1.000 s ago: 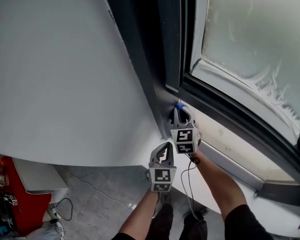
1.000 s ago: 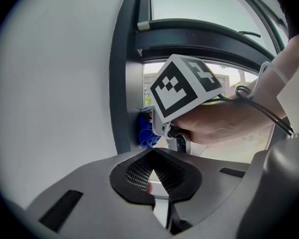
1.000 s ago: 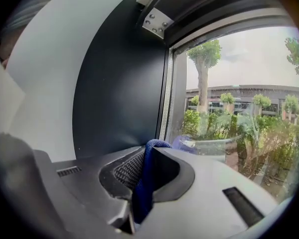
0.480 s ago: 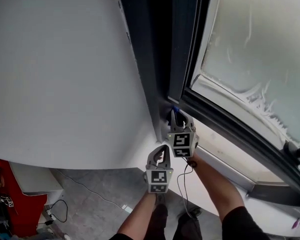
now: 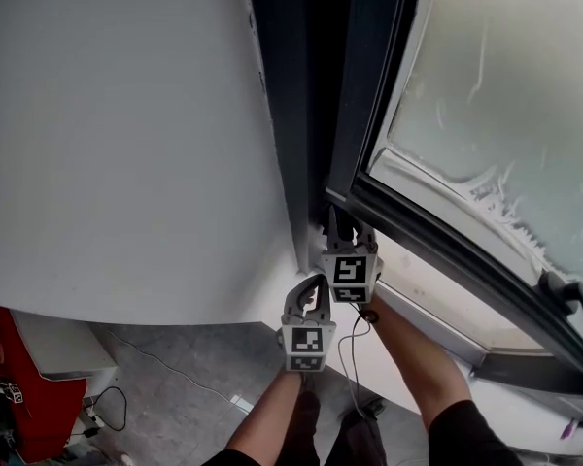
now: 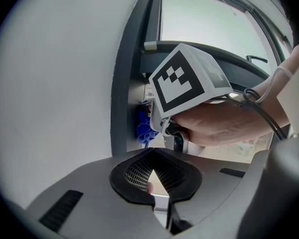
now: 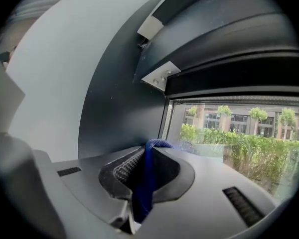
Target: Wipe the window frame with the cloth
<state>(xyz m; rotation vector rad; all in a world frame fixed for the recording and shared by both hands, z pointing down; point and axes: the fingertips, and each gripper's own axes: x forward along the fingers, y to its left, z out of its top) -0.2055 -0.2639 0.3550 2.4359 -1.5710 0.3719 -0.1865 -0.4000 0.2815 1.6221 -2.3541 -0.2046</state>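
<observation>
A dark grey window frame runs up beside the white wall, with an open sash leaning out to the right. My right gripper is pushed into the frame's lower corner and is shut on a blue cloth. The cloth shows bunched against the frame ahead of the right gripper. My left gripper hangs just below and left of the right one, shut and empty, away from the frame. The cloth is hidden in the head view.
A curved white wall fills the left. Frosted glass and a black handle lie to the right. Below are a grey floor with a cable and a red cabinet. Outside are green hedges.
The right gripper has slid further up into the frame's corner with the cloth, and the blue tip no longer shows in the head view. The left gripper followed slightly upward.
</observation>
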